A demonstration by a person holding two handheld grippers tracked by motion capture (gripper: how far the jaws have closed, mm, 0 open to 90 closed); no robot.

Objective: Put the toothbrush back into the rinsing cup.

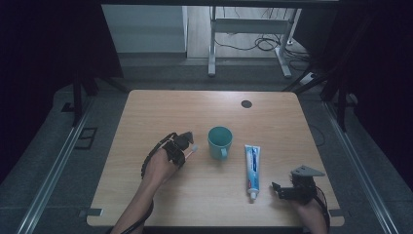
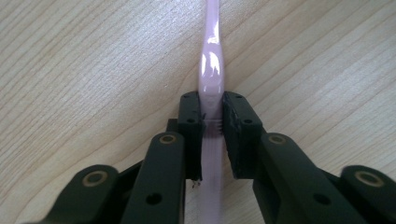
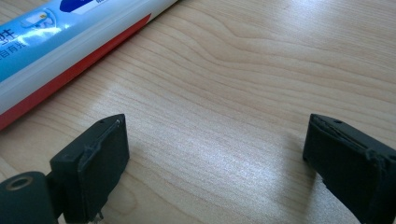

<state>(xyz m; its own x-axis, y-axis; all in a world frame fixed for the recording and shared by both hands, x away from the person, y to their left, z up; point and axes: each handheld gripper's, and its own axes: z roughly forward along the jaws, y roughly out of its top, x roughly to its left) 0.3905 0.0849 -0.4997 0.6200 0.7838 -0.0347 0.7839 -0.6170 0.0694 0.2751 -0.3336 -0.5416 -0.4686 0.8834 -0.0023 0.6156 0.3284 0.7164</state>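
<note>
A pink toothbrush (image 2: pixel 211 70) lies low over the wooden table, and my left gripper (image 2: pixel 212 119) is shut on its handle. From above, that gripper (image 1: pixel 179 146) sits left of a teal mug (image 1: pixel 220 141), with the toothbrush's head (image 1: pixel 194 148) poking out toward the mug. A blue and white toothpaste tube (image 1: pixel 252 166) lies right of the mug, its cap toward the front edge. My right gripper (image 1: pixel 282 191) rests near the front right corner, just right of the cap. Its jaws (image 3: pixel 215 144) stand wide open over bare wood, with the toothpaste tube (image 3: pixel 60 37) off to their upper left.
The table (image 1: pixel 146 117) has a small black round hole (image 1: pixel 246 104) near its far edge. Behind the table stand a metal desk frame (image 1: pixel 212 44) and loose cables on the floor. Dark curtains close off both sides.
</note>
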